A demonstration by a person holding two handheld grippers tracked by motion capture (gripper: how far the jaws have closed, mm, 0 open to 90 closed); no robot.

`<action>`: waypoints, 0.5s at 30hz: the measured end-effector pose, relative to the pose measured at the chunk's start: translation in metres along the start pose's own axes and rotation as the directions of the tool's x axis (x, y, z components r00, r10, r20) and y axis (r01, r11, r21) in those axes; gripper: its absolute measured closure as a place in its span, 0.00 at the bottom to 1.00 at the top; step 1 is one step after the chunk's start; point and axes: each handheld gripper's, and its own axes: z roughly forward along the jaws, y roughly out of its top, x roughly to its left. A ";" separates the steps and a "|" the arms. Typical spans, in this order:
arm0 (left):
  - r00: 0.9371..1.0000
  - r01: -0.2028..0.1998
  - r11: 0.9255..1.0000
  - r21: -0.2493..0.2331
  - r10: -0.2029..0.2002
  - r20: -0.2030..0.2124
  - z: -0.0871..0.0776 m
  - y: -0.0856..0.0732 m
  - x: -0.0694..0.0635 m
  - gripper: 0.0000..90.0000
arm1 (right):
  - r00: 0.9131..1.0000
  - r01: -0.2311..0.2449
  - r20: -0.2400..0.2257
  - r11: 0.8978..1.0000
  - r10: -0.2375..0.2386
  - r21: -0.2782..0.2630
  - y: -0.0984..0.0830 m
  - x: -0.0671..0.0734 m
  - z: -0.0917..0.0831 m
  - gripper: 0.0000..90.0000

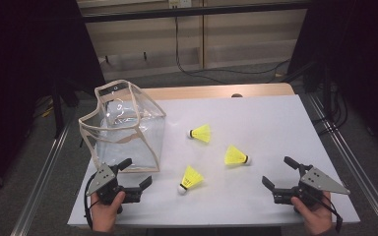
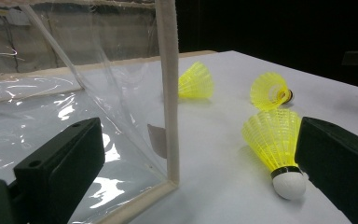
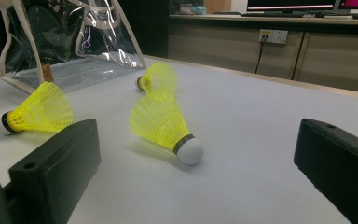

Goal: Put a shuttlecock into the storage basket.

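Three yellow shuttlecocks lie on my white worktop (image 1: 275, 113) beside the clear bag (image 1: 123, 130): nearest shuttlecock (image 1: 191, 178) just off its corner, two others (image 1: 237, 156) (image 1: 201, 133) farther off. My left tool (image 1: 139, 173) and right tool (image 1: 278, 172) are released, grasping nothing.

Three yellow shuttlecocks lie on a white table (image 3: 270, 140): the nearest shuttlecock (image 3: 163, 123) between the right gripper (image 3: 196, 154)'s wide-apart jaws, a second shuttlecock (image 3: 37, 109) at nine o'clock, a third shuttlecock (image 3: 157, 77) at twelve, near a clear plastic bag (image 3: 70, 37).
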 end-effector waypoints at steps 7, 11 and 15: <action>1.000 -0.017 1.000 0.012 0.017 -0.005 0.000 0.000 0.000 0.02 | 1.000 0.002 -0.004 1.000 -0.002 -0.001 0.000 0.000 0.000 0.00; 1.000 -0.021 1.000 0.014 0.021 -0.003 0.001 0.000 -0.001 0.02 | 1.000 0.006 -0.004 1.000 -0.006 -0.001 0.000 0.001 0.000 0.00; 1.000 -0.020 1.000 0.011 0.020 0.008 0.001 0.001 -0.002 0.01 | 1.000 0.005 -0.003 1.000 -0.005 0.002 0.000 0.001 0.000 0.00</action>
